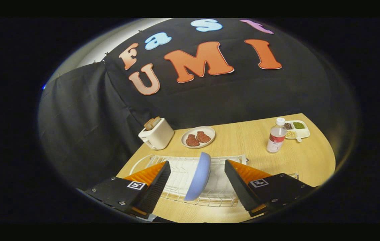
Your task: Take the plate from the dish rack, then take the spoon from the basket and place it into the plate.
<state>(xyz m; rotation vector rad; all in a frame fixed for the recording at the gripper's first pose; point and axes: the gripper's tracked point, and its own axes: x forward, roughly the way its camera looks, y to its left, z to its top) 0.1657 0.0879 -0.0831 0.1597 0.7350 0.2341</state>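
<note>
A blue plate [198, 177] stands on edge in the white wire dish rack [180, 167] on the wooden table. My gripper [197, 167] is open, with the plate standing in the gap between its two fingers and neither finger touching it. The left finger [158, 182] and the right finger [238, 182] reach over the two sides of the rack. A rim of wire at the far right, behind the right finger, may be the basket [293, 174]; its contents are hidden.
Beyond the rack stand a white toaster [156, 134] with bread in it and a plate of brown food [198, 137]. A water bottle [277, 135] and a divided snack tray [297, 129] stand at the far right. Black cloth walls close the booth behind.
</note>
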